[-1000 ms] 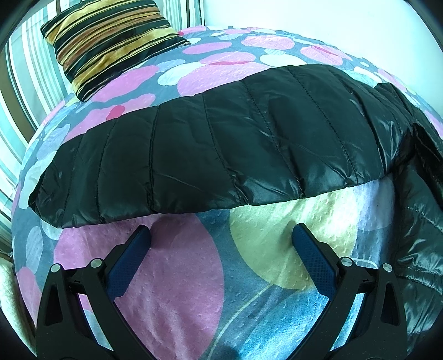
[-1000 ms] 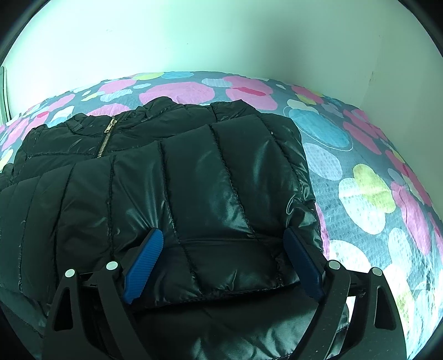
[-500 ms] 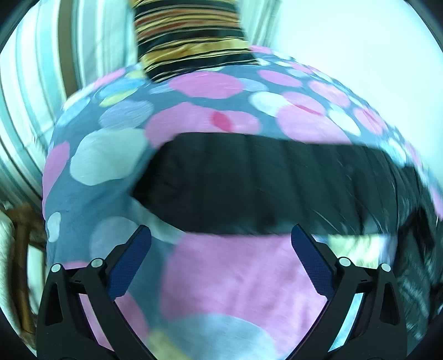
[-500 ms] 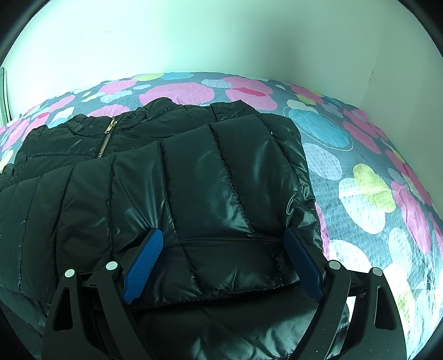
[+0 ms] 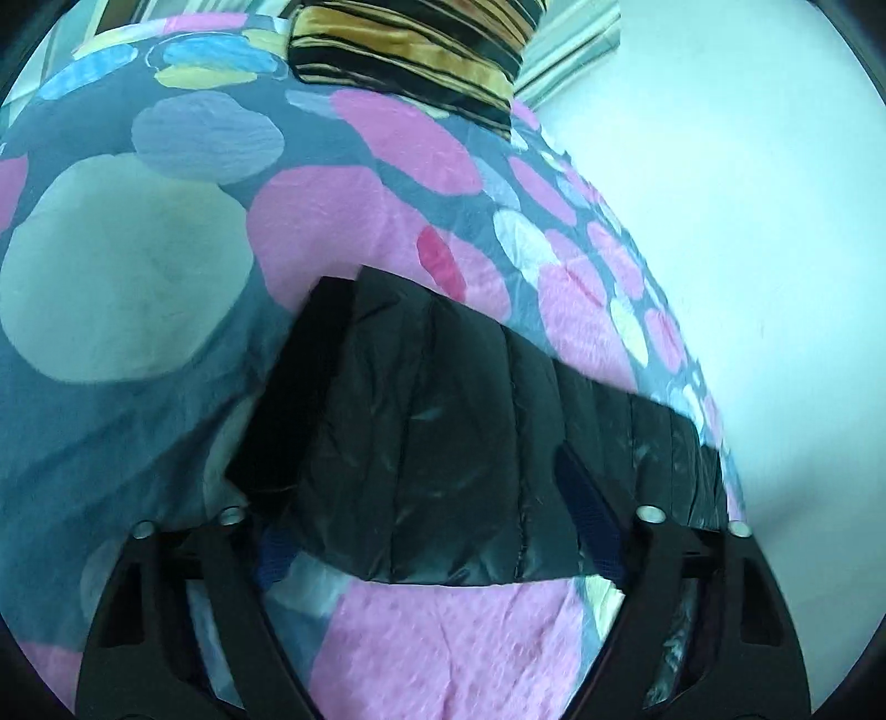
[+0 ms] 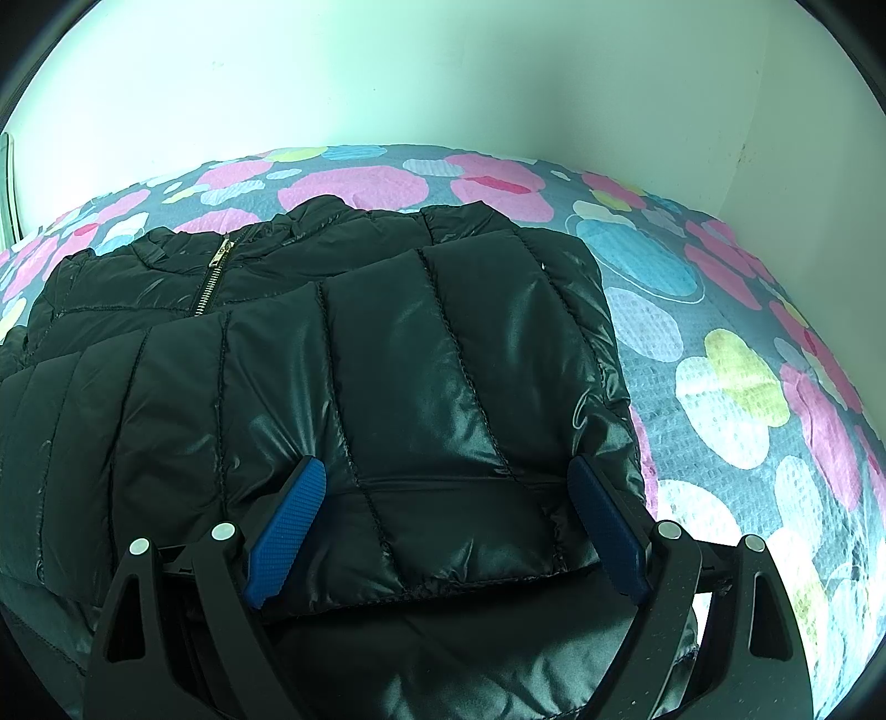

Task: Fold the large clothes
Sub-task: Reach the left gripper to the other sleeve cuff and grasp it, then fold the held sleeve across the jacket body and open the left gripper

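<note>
A black quilted puffer jacket (image 6: 354,399) lies on a bed with a spotted cover (image 6: 720,387). In the right wrist view one sleeve is folded across its front, and the zip (image 6: 213,277) shows near the collar. My right gripper (image 6: 448,526) is open, its blue pads either side of the folded sleeve's cuff, just above the jacket. In the left wrist view the other sleeve (image 5: 443,443) stretches out over the cover (image 5: 138,266). My left gripper (image 5: 432,531) is open and straddles the sleeve near its cuff end.
A gold and black striped cushion (image 5: 410,50) lies at the head of the bed. A white wall (image 5: 747,221) runs along the far side, and it meets a second wall in a corner (image 6: 736,138) in the right wrist view.
My left gripper has swung left and forward along the outstretched sleeve, so the cuff end now lies between its fingers. My right gripper and the folded sleeve have not moved.
</note>
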